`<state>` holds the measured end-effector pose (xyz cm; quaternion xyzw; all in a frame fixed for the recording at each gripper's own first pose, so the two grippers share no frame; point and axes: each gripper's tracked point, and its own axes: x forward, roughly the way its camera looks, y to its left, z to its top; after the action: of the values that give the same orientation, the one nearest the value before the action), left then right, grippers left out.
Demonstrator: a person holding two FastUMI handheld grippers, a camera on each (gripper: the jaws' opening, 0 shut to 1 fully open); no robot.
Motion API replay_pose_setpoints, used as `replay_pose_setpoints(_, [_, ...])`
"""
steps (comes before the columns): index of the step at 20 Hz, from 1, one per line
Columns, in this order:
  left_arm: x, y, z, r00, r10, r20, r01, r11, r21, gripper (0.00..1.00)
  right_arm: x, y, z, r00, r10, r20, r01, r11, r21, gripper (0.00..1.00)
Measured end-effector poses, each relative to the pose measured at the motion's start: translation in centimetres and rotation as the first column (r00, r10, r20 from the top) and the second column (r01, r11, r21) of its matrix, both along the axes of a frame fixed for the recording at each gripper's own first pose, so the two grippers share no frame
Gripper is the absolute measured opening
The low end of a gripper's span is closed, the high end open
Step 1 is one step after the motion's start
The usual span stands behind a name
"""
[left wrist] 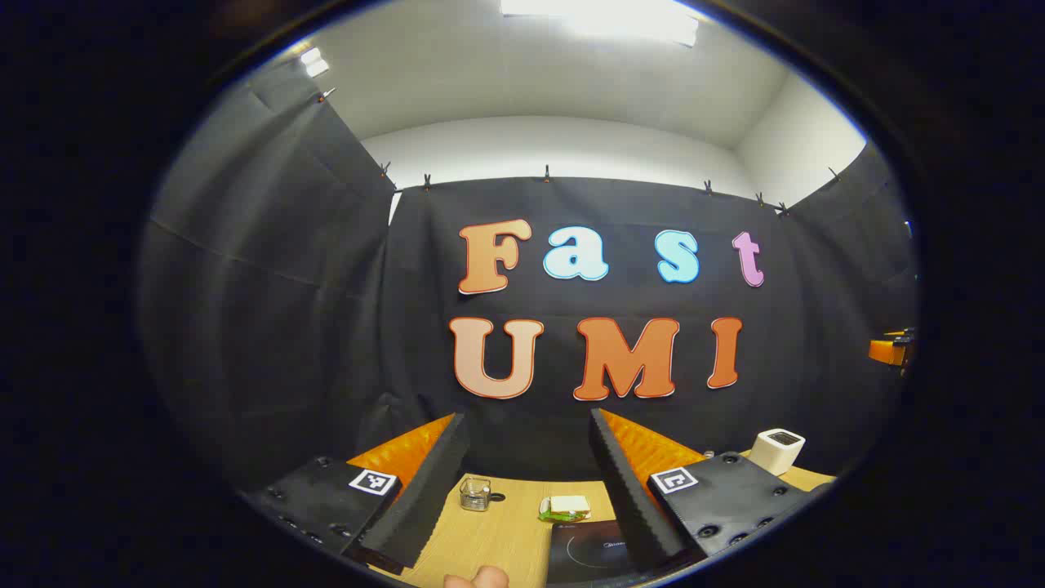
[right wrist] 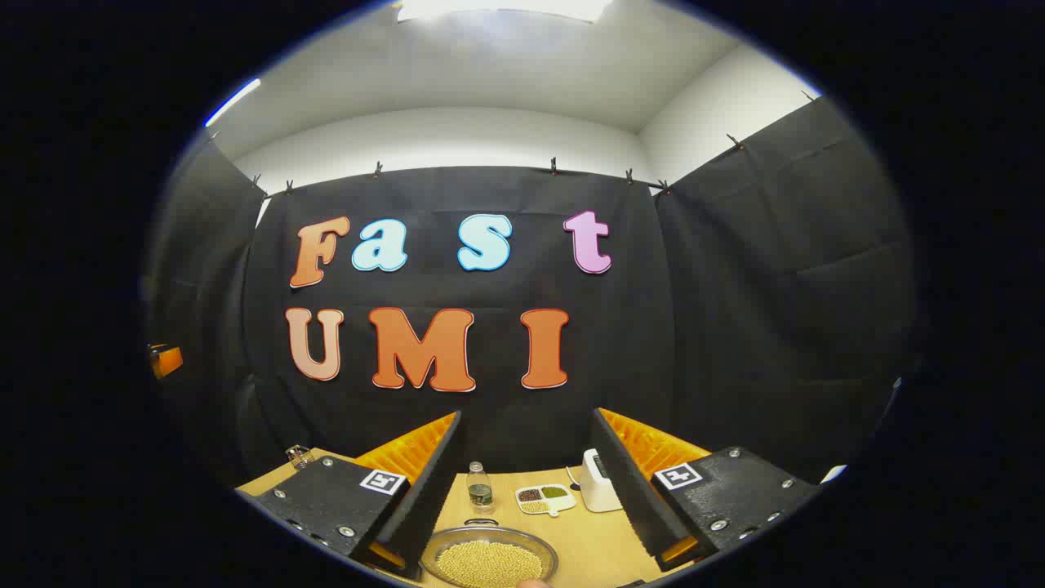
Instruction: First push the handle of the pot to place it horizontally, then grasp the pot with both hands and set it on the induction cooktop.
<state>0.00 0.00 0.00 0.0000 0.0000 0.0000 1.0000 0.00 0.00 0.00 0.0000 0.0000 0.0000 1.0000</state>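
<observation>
Left gripper view: the left gripper (left wrist: pixel 529 457) is raised above a wooden table (left wrist: pixel 498 535), its two fingers spread wide apart with nothing between them. Through the gap, a small clear glass jar (left wrist: pixel 474 493) stands on the table; its contents cannot be made out. Just right of it lies a small flat packet with green and white parts (left wrist: pixel 565 508), apart from the jar. Nearer the camera, the dark glass surface of the induction cooktop (left wrist: pixel 589 554) lies flat on the table, partly behind the right-hand finger. A white box-shaped appliance (left wrist: pixel 777 450) stands at the table's far right. A fingertip (left wrist: pixel 478 579) of a person shows at the bottom edge.

Right gripper view: the right gripper (right wrist: pixel 526 457) is likewise held wide open and grips nothing. Below and between its fingers sits the pot (right wrist: pixel 489 562), a round metal vessel on the table, nearly filled with small pale yellow beans; a small loop handle shows at its far rim. The pot rests on bare wood, not on the cooktop. Behind it stands a small clear bottle (right wrist: pixel 480 487), upright, holding some dark liquid at the bottom. Beside the bottle lies a white divided dish (right wrist: pixel 544 497) with three compartments: dark reddish grains, green grains, and pale ones. The white appliance stands just right of the dish.
</observation>
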Motion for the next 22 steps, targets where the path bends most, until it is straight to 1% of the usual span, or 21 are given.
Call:
replay_pose_setpoints(1, [0.2,-0.2,-0.1,1.000,-0.002,-0.006,0.002,1.000,-0.002,0.97,0.0,-0.1,-0.1,1.000,0.001,-0.002,-0.001,1.000,-0.002,1.00])
replay_pose_setpoints(2, [0.3,-0.2,-0.1,1.000,0.000,-0.010,0.000,1.000,-0.003,0.98,0.0,-0.2,-0.3,1.000,0.005,-0.005,-0.005,1.000,-0.001,0.95])
replay_pose_setpoints(4, [0.4,-0.2,-0.1,1.000,0.009,-0.008,-0.009,1.000,-0.005,0.98,0.2,-0.1,-0.6,1.000,0.013,-0.013,-0.013,1.000,0.003,0.95])
replay_pose_setpoints(7, [0.6,-0.5,0.0,1.000,0.011,-0.007,-0.011,1.000,-0.005,0.98,0.3,-0.6,-0.7,1.000,0.007,-0.016,-0.007,1.000,0.000,0.95])
replay_pose_setpoints(8, [0.6,-0.5,-0.1,1.000,0.010,-0.007,-0.010,1.000,-0.005,0.97,0.3,-0.7,-0.7,1.000,0.008,-0.018,-0.008,1.000,0.003,1.00])
replay_pose_setpoints(9, [0.6,-0.6,-0.1,1.000,0.009,-0.007,-0.009,1.000,-0.003,0.97,0.4,-0.6,-0.9,1.000,0.012,-0.023,-0.012,1.000,0.007,1.00])
replay_pose_setpoints(10, [0.5,-0.6,-0.1,1.000,0.009,-0.007,-0.009,1.000,-0.001,0.98,0.4,-0.6,-1.1,0.999,0.015,-0.028,-0.015,1.000,0.011,0.95])
replay_pose_setpoints(12, [0.4,-0.7,0.1,1.000,0.010,-0.004,-0.010,1.000,0.000,0.98,0.4,-0.8,-1.4,0.999,0.019,-0.040,-0.018,1.000,0.019,0.95])
replay_pose_setpoints(13, [0.4,-0.7,0.2,1.000,0.011,-0.002,-0.011,1.000,-0.001,0.98,0.4,-0.7,-1.6,0.999,0.020,-0.045,-0.019,1.000,0.023,1.00])
replay_pose_setpoints(14, [0.2,-0.6,0.2,1.000,0.012,-0.001,-0.012,1.000,-0.004,0.98,0.5,-0.7,-1.7,0.999,0.021,-0.047,-0.020,0.999,0.027,0.94])
replay_pose_setpoints(15, [0.1,-0.7,0.1,1.000,0.011,0.000,-0.011,1.000,-0.006,0.98,0.5,-0.8,-1.7,0.999,0.023,-0.049,-0.021,0.999,0.035,0.94])
replay_pose_setpoints(16, [-0.1,-0.7,0.1,1.000,0.012,-0.002,-0.012,1.000,-0.007,0.98,0.4,-0.7,-1.9,0.998,0.024,-0.058,-0.022,0.999,0.043,0.89])
replay_pose_setpoints(18, [-0.3,-0.6,0.0,1.000,0.011,-0.005,-0.011,1.000,-0.006,0.97,0.3,-0.3,-2.1,0.997,0.040,-0.063,-0.037,0.998,0.049,0.86])
replay_pose_setpoints(19, [-0.3,-0.5,0.2,1.000,0.013,-0.002,-0.013,1.000,-0.004,0.98,0.3,-0.2,-2.2,0.997,0.046,-0.066,-0.043,0.998,0.051,0.72])
replay_pose_setpoints(20, [-0.5,-0.2,0.3,1.000,0.015,0.000,-0.015,1.000,-0.001,0.98,0.3,0.0,-2.3,0.996,0.054,-0.069,-0.050,0.997,0.060,0.68])
replay_pose_setpoints(22, [-0.8,0.0,0.4,1.000,0.019,0.008,-0.019,1.000,0.005,0.97,0.1,0.5,-2.6,0.994,0.072,-0.081,-0.066,0.995,0.079,0.52])
